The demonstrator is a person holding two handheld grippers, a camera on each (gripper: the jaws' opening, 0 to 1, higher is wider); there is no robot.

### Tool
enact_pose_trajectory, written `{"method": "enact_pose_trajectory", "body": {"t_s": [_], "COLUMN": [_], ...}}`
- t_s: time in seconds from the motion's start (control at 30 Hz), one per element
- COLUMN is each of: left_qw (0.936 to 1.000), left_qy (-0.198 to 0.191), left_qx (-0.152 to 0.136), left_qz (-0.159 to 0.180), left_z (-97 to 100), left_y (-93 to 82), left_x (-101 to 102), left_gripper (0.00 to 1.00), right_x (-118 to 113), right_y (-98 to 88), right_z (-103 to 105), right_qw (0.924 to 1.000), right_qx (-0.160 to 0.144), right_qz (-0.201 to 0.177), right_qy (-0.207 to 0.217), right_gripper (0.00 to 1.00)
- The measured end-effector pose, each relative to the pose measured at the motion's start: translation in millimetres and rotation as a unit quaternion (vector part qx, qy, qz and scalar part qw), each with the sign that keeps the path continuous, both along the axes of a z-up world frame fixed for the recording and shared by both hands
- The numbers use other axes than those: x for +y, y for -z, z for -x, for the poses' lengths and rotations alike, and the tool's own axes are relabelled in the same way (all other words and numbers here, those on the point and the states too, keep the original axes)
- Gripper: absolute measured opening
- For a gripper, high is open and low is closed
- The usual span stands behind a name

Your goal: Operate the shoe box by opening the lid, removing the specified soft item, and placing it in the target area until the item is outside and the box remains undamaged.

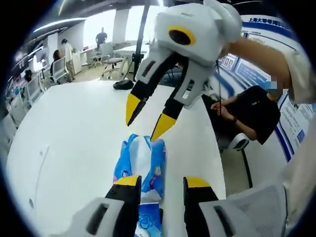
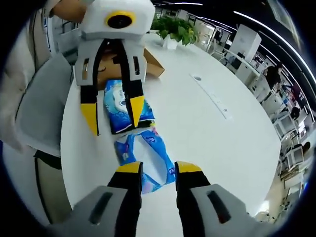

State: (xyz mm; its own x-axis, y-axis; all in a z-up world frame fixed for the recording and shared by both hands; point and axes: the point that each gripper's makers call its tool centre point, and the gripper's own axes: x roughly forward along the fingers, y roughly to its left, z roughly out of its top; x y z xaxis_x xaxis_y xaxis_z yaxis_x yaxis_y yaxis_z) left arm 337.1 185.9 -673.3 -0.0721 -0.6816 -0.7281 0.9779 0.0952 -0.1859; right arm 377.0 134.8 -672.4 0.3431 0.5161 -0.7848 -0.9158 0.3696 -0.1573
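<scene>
Two soft blue packs lie end to end on the white table (image 2: 212, 133). The lighter blue-and-white pack (image 2: 148, 158) lies between the jaws of my right gripper (image 2: 158, 168), which is open. The darker blue pack (image 2: 121, 106) lies under my left gripper (image 2: 112, 112), also open, with one finger on each side of it. In the left gripper view the lighter pack (image 1: 140, 163) lies just ahead of my left gripper (image 1: 163, 181), and the darker pack (image 1: 148, 222) lies low between its jaws. My right gripper (image 1: 148, 116) hangs open above the lighter pack. The brown cardboard shoe box (image 2: 150, 64) stands behind the left gripper.
A potted plant (image 2: 173, 29) stands at the table's far end. A small black object (image 1: 122, 85) lies on the table (image 1: 69, 138). A seated person in black (image 1: 252, 116) is beside the table's right edge. Office chairs and desks stand further off.
</scene>
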Motion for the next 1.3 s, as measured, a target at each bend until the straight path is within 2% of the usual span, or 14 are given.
{"method": "enact_pose_trajectory", "body": {"t_s": [0.17, 0.33, 0.53, 0.73, 0.9, 1.07, 1.3], "left_qw": [0.9997, 0.9983, 0.9949, 0.9911, 0.9863, 0.9779, 0.9715], "left_qy": [-0.021, -0.047, -0.082, -0.106, -0.13, -0.165, -0.19], "left_qx": [-0.007, -0.019, -0.036, -0.058, -0.079, -0.098, -0.1], "left_qz": [0.012, 0.028, 0.045, 0.055, 0.064, 0.083, 0.101], "left_z": [3.5, 5.2, 4.8, 5.9, 5.1, 7.2, 17.9], "left_y": [-14.6, -29.1, -45.7, -59.2, -71.3, -85.1, -94.8], "left_x": [19.2, 43.4, 75.6, 106.5, 131.8, 157.8, 188.1], "left_gripper": [0.42, 0.48, 0.55, 0.6, 0.64, 0.69, 0.75], "right_x": [11.0, 23.3, 37.6, 54.6, 73.1, 94.7, 122.6], "right_y": [-15.3, -28.2, -42.0, -50.8, -57.1, -66.3, -78.7], "right_z": [10.9, 23.0, 34.2, 45.3, 55.9, 60.6, 68.9], "right_qw": [0.9996, 0.9984, 0.998, 0.9969, 0.9963, 0.9952, 0.9921], "right_qx": [-0.002, 0.009, 0.005, 0.016, 0.026, 0.029, 0.042], "right_qz": [-0.019, -0.037, -0.047, -0.063, -0.074, -0.09, -0.117], "right_qy": [0.019, 0.043, 0.043, 0.045, 0.036, 0.026, 0.014], "right_gripper": [0.31, 0.42, 0.46, 0.54, 0.58, 0.63, 0.71]}}
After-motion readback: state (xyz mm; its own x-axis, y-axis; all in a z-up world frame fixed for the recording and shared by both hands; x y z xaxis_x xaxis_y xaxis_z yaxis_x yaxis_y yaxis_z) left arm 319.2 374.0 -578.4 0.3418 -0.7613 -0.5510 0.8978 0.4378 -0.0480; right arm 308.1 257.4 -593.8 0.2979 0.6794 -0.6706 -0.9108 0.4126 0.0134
